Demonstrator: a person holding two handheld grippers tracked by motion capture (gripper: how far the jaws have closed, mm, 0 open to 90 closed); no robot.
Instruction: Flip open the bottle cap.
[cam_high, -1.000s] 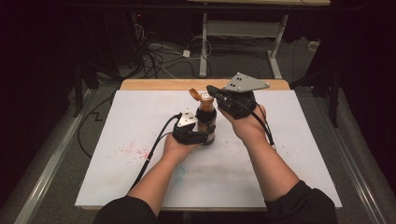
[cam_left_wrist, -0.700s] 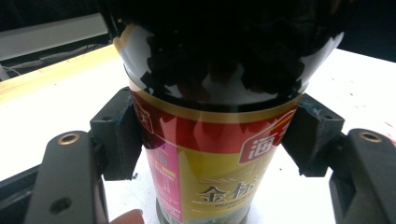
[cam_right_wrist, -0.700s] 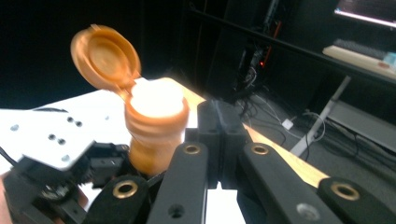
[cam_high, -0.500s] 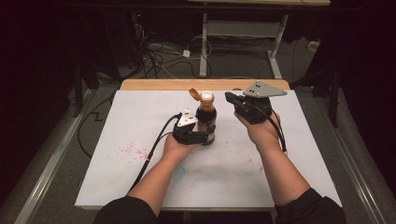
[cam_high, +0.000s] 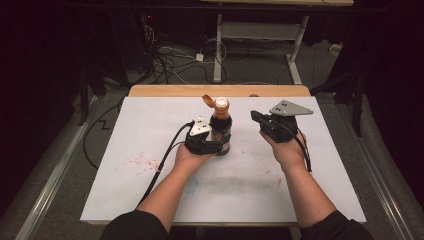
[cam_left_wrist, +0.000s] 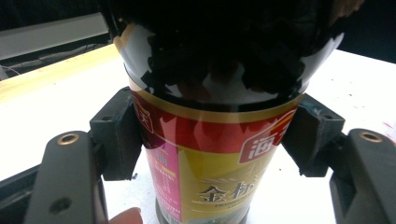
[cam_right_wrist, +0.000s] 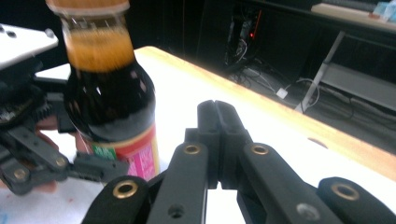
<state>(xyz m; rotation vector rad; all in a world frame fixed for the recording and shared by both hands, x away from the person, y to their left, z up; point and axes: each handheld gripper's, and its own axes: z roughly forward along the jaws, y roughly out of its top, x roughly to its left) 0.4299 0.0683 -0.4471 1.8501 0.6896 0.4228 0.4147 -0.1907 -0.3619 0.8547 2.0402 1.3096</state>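
— Where's the bottle (cam_high: 220, 125)?

— Upright at frame centre on the white surface (cam_high: 150, 125), cap flipped open. My left claw (cam_high: 216, 146) pinches its label to steady it.

— And the right claw (cam_high: 256, 117)?

— Pressed together, empty, centre-right, well apart from the bottle.

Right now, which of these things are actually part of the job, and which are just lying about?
In use: sauce bottle with its flip cap open, clamped by the left gripper; right gripper, shut and empty beside it.

Lying about: red stains on the white table sheet; floor cables.
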